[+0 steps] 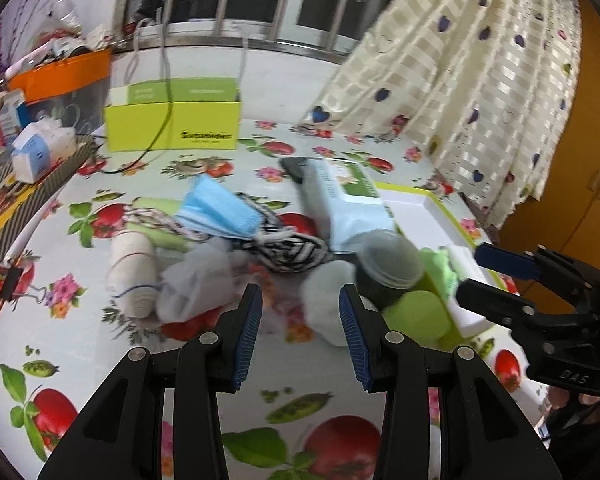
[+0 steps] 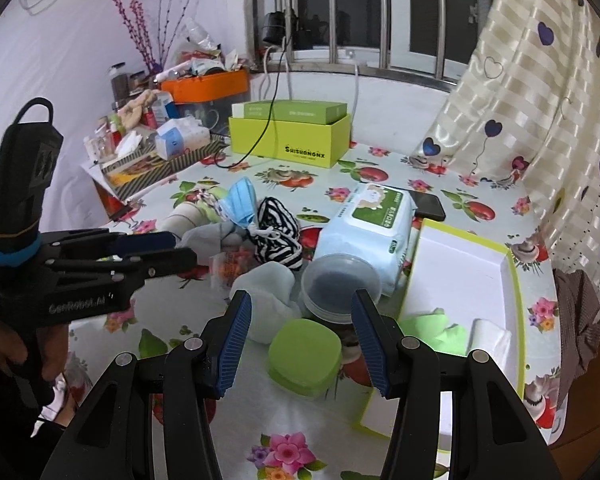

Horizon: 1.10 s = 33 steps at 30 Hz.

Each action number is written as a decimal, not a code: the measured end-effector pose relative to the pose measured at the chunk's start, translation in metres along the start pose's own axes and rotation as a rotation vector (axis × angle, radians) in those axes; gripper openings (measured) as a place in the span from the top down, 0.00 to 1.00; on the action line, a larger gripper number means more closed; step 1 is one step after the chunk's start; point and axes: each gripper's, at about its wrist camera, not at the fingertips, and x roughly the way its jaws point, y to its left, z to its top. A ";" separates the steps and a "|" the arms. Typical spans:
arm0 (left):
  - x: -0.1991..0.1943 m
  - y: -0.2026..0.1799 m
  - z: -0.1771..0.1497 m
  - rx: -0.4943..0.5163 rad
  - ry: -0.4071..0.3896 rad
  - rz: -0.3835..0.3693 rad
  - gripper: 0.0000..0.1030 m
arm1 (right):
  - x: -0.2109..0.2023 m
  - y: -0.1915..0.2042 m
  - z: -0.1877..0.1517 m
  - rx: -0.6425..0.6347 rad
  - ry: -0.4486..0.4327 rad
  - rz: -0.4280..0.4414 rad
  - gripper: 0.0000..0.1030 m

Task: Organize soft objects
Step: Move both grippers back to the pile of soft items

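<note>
The tabletop (image 2: 380,160) wears a white cloth printed with red fruit, green leaves and pink flowers. A blue face mask (image 2: 240,204) lies beside a black-and-white striped cloth (image 2: 278,224). The open box (image 2: 516,300) is white inside with a lime-green rim.

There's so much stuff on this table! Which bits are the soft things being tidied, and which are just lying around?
Part of the job:
- blue face mask
- striped cloth
- grey sock
- bandage roll
- green cloth in the white tray

Just lying about:
- wet wipes pack
- phone
- plastic jar
- green lid
- yellow-green box
- orange box
</note>
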 end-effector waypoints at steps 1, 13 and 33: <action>0.001 0.004 0.001 -0.004 0.003 0.011 0.60 | 0.001 0.001 0.000 -0.003 0.002 0.003 0.50; 0.027 0.049 0.007 -0.004 0.037 0.093 0.60 | 0.021 0.010 0.006 -0.032 0.034 0.033 0.50; 0.081 0.075 0.011 0.019 0.107 0.058 0.57 | 0.057 0.014 0.029 -0.060 0.081 0.043 0.50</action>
